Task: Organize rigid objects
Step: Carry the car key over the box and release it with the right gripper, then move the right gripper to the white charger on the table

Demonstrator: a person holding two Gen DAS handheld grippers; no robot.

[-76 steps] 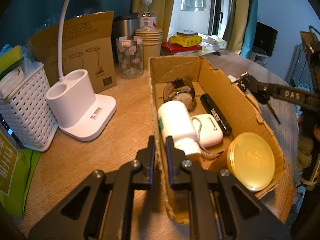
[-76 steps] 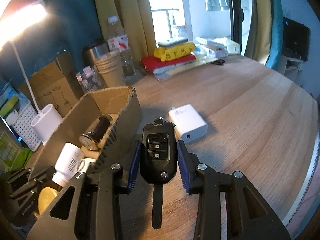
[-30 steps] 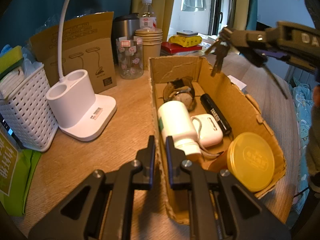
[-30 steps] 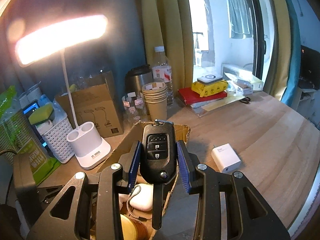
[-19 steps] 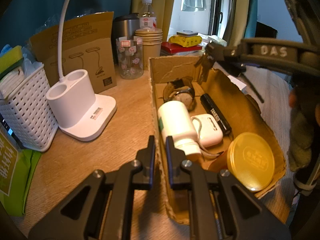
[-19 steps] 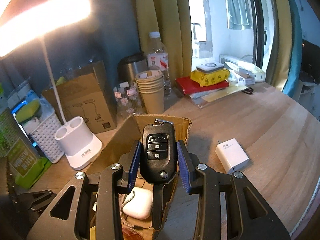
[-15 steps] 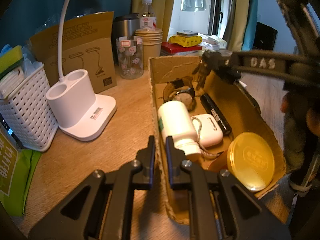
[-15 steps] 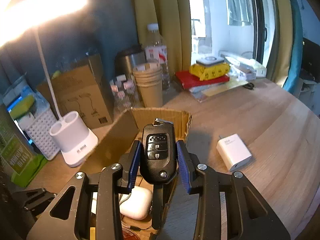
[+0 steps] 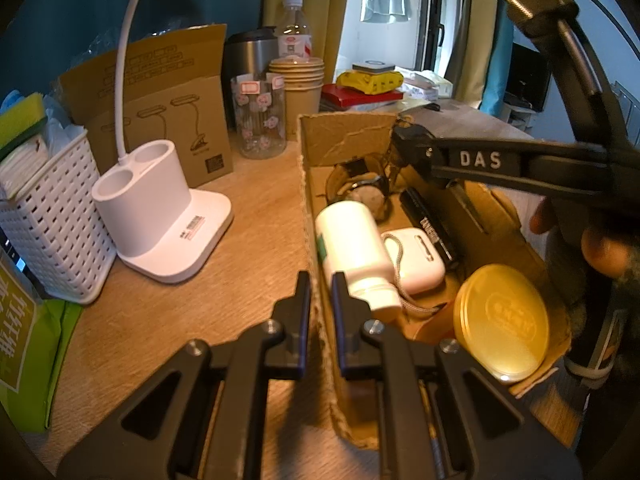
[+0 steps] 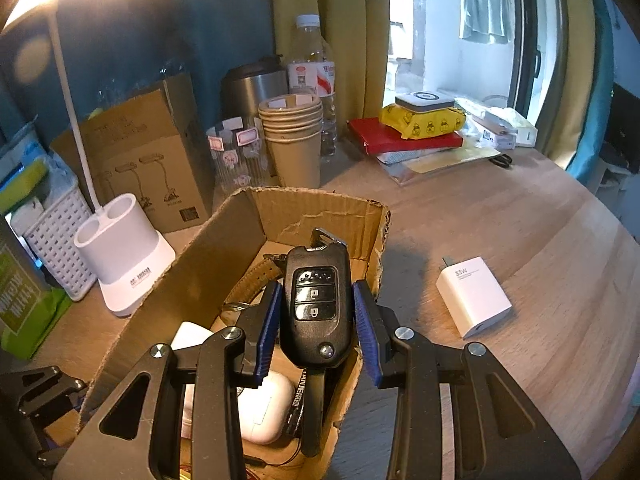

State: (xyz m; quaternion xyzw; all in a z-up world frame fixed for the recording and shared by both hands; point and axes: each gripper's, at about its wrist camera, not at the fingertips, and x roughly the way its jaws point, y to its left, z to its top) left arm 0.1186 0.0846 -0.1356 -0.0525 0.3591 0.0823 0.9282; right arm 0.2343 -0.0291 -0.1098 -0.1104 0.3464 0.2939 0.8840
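Note:
An open cardboard box (image 9: pixel 344 136) lies on the wooden table. It holds a white bottle (image 9: pixel 352 240), a white earbud case (image 9: pixel 416 260), a black tube (image 9: pixel 432 224), a wristwatch (image 9: pixel 364 188) and a yellow-lidded jar (image 9: pixel 500 320). My left gripper (image 9: pixel 320 308) is shut on the box's near left wall. My right gripper (image 10: pixel 316 320) is shut on a black car key (image 10: pixel 316 300), held just above the box's far end (image 10: pixel 320 208), over the watch. The left wrist view shows the right gripper (image 9: pixel 412 144) reaching in from the right. A white charger (image 10: pixel 474 296) lies on the table right of the box.
Left of the box stand a white lamp base (image 9: pixel 160 208) and a white slotted basket (image 9: pixel 44 220). Behind it are a glass jar (image 9: pixel 260 120), stacked paper cups (image 9: pixel 298 84), a steel flask and a water bottle. Books and packets (image 10: pixel 412 132) lie at the back right.
My right gripper has come down and forward with the car key, from high above the table to just over the box's far end. The left gripper has not moved.

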